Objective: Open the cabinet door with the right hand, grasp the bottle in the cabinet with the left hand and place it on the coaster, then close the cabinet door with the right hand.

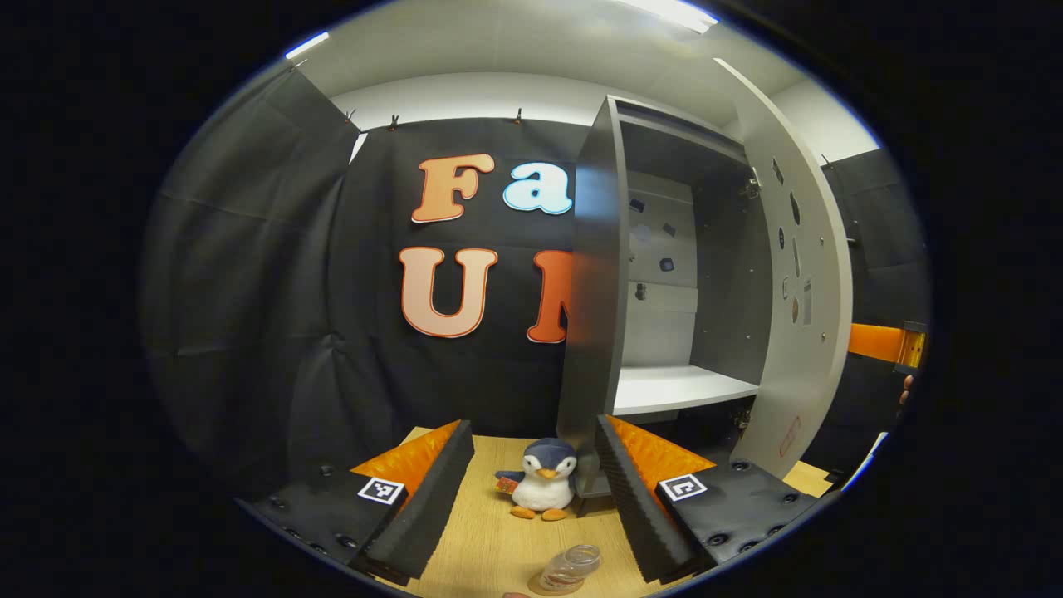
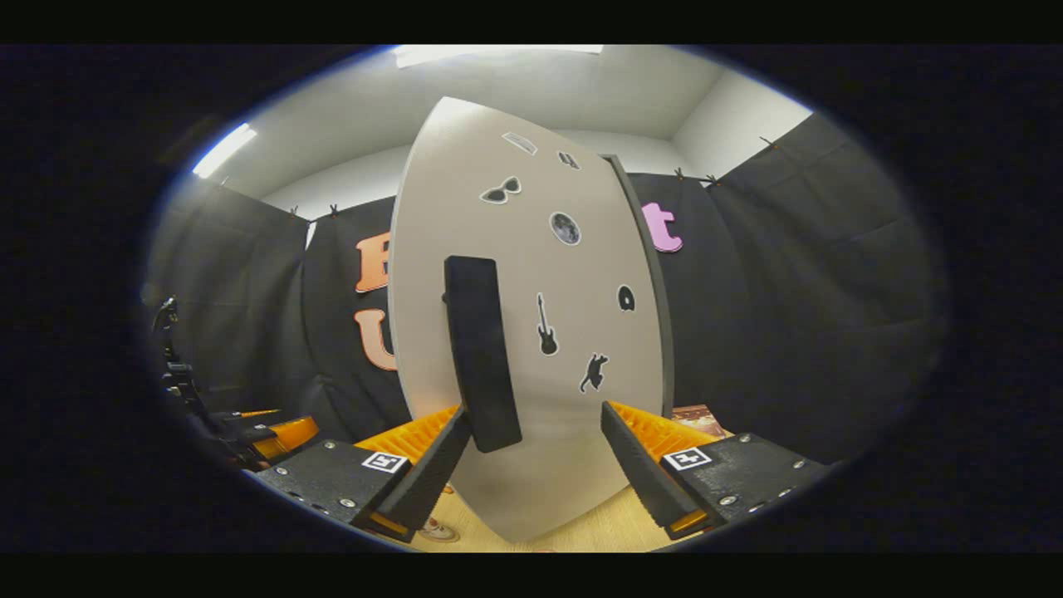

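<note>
Centre frame, the right gripper, jaws spread wide and empty, is facing the open cabinet door; it should be pushing near the handle, squarely.

The bottle is cut off at the lower rim of the left gripper view. In the right gripper view, the cabinet's inside is hidden by the cabinet door, and the coaster is partly covered.
</note>
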The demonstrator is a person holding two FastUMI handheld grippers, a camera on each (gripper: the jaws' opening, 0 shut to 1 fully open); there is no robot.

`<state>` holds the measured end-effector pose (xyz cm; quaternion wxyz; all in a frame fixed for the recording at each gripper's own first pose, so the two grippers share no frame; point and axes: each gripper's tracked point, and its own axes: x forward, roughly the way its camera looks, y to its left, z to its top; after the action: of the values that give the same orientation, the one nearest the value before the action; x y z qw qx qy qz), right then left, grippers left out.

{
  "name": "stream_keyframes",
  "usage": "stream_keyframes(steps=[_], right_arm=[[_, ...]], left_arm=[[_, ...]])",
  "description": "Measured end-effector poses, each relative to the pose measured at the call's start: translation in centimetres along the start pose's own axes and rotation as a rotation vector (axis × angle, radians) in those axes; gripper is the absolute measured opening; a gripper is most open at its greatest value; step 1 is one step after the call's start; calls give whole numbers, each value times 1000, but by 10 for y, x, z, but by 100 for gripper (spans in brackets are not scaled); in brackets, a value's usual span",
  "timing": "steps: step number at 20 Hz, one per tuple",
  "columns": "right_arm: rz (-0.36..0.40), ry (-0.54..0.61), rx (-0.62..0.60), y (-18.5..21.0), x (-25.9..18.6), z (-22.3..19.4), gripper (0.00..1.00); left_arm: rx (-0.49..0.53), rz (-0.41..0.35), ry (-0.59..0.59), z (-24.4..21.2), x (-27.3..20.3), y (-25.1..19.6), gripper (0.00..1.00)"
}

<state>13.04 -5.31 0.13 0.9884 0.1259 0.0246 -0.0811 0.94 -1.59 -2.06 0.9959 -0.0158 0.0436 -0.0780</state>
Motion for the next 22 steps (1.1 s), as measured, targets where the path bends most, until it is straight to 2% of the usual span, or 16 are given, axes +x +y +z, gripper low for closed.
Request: stream_keyframes(steps=[2,3,4,5,7,8,10,21,22], right_arm=[[13,9,3,11,13,-3,100],[18,13,3,14,18,-4,96],[22,14,0,17,22,-4,100],[22,18,-7,20,26,-6,96],[25,24,-24,25,37,-9,96],[27,28,-27,28,42,-11,100],[31,28,-18,31,50,-12,96],[31,51,29,49,78,-18,96],[29,52,40,50,79,-18,100]], left_arm=[[0,9,5,-2,6,12,96],[1,15,8,-4,9,18,96],[2,21,9,-5,11,24,96],[2,27,11,-7,13,30,96],[5,35,13,-9,18,41,96],[6,37,15,-9,21,46,96],[3,37,18,-11,28,54,96],[20,-34,10,-12,64,67,96],[20,-46,14,-14,66,66,96]])
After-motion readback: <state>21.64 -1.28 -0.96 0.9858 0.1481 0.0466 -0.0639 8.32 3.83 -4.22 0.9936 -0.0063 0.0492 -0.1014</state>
